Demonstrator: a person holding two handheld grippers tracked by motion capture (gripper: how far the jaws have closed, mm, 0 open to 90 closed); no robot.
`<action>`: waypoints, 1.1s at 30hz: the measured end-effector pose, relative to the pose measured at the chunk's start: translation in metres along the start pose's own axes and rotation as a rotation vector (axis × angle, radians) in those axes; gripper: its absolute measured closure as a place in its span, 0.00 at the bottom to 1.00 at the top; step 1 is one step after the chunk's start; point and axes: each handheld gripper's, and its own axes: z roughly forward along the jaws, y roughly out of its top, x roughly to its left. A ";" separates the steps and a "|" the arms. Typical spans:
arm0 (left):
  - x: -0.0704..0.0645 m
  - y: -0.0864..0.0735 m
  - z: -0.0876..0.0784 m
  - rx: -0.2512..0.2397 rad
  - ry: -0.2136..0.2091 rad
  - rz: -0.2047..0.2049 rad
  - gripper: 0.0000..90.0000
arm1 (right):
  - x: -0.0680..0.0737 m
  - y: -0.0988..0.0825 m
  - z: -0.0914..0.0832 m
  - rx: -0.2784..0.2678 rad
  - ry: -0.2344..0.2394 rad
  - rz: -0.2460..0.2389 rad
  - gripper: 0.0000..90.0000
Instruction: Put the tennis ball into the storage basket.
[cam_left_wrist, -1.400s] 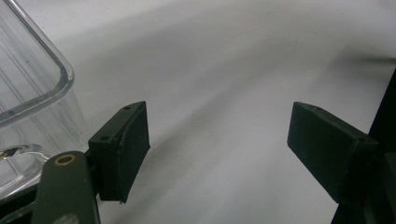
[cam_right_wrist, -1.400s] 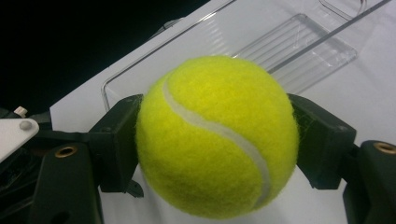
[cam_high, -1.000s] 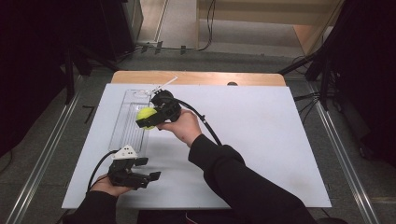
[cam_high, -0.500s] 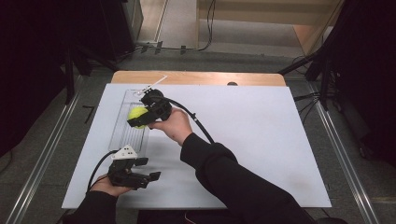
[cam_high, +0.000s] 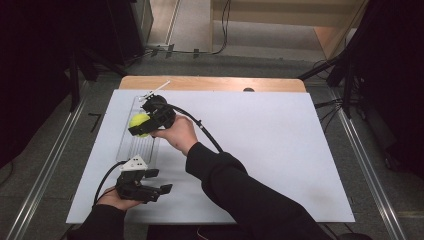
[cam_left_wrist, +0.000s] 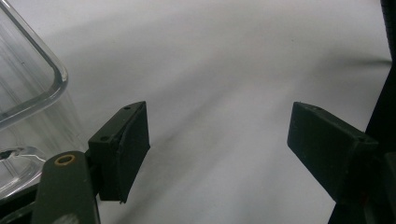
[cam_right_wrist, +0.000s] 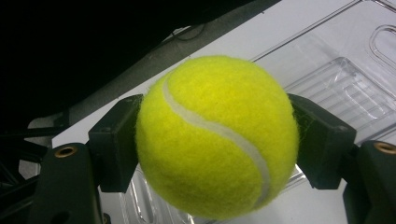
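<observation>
White sheet (cam_high: 270, 145) covering most of the wooden table (cam_high: 210, 83), bare wood along the far edge. Long clear plastic tray (cam_high: 134, 142) lying on the sheet's left side, running front to back; ribbed bottom and rounded rim seen in the right gripper view (cam_right_wrist: 336, 84), one corner seen in the left gripper view (cam_left_wrist: 32, 79). Dark sleeve (cam_high: 240, 195) reaching diagonally across from the near edge. Right gripper (cam_high: 145, 125) above the tray's far half, jaws clamped on a yellow tennis ball (cam_high: 139, 123), pads pressing either side of it (cam_right_wrist: 217, 135). Left gripper (cam_high: 150, 190) held low near the front-left corner of the sheet, just beside the tray's near end, jaws spread wide with only bare sheet between.
</observation>
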 end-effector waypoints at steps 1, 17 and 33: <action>0.000 0.000 0.000 0.000 -0.001 0.001 0.24 | 0.000 0.000 0.001 0.002 -0.001 0.000 0.26; 0.001 0.000 -0.001 0.001 -0.004 0.003 0.24 | 0.000 0.004 0.015 -0.004 0.007 0.004 0.26; 0.000 0.000 -0.001 0.003 -0.005 0.002 0.24 | -0.009 0.000 0.024 0.026 -0.009 0.044 0.26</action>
